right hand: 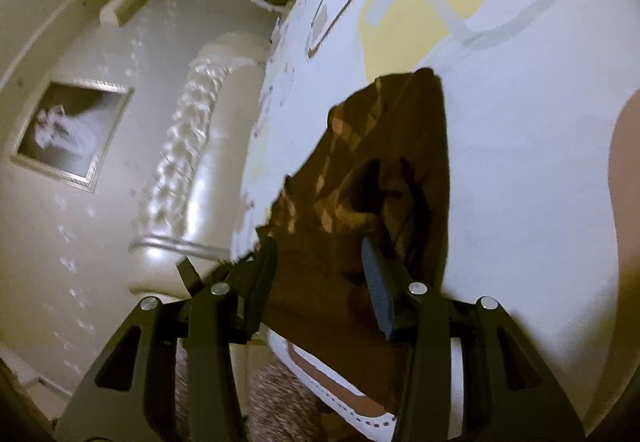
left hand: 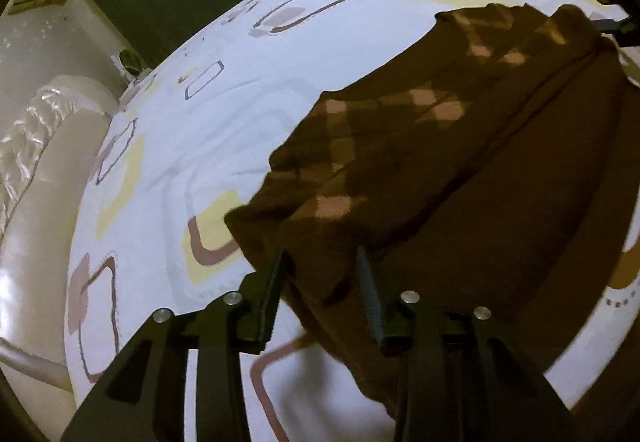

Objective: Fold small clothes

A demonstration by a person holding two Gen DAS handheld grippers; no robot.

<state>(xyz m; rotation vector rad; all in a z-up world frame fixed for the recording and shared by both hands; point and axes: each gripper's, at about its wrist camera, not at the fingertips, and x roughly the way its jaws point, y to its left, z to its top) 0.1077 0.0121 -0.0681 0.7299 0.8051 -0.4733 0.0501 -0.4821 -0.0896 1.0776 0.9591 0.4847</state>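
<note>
- While your left gripper [left hand: 323,262] sits over the near end of the brown garment [left hand: 460,145], its two fingers are spread apart, with cloth lying in the gap between them and neither pad visibly pressing it.
- Your garment is a dark brown piece with a pale pink check pattern; it lies stretched across the bedsheet [left hand: 200,113], running from your left gripper away toward the far right of the left wrist view.
- One long fold or seam line runs down the length of the cloth, and the patterned part lies to the left of it.
- At the far end of the cloth, at the right edge of the left wrist view, you can see your right gripper's dark tip [left hand: 612,26] at the cloth's corner.
- From the right wrist view, your right gripper [right hand: 320,254] also has its fingers spread, straddling the bunched, rumpled end of the garment [right hand: 400,145]; whether either pad touches the cloth cannot be told.
- Your sheet [right hand: 520,121] is white with yellow patches and brown rounded outlines.
- Beside the bed stands a cream tufted headboard [right hand: 180,145], and a framed picture [right hand: 72,129] hangs on the wall behind it.
</note>
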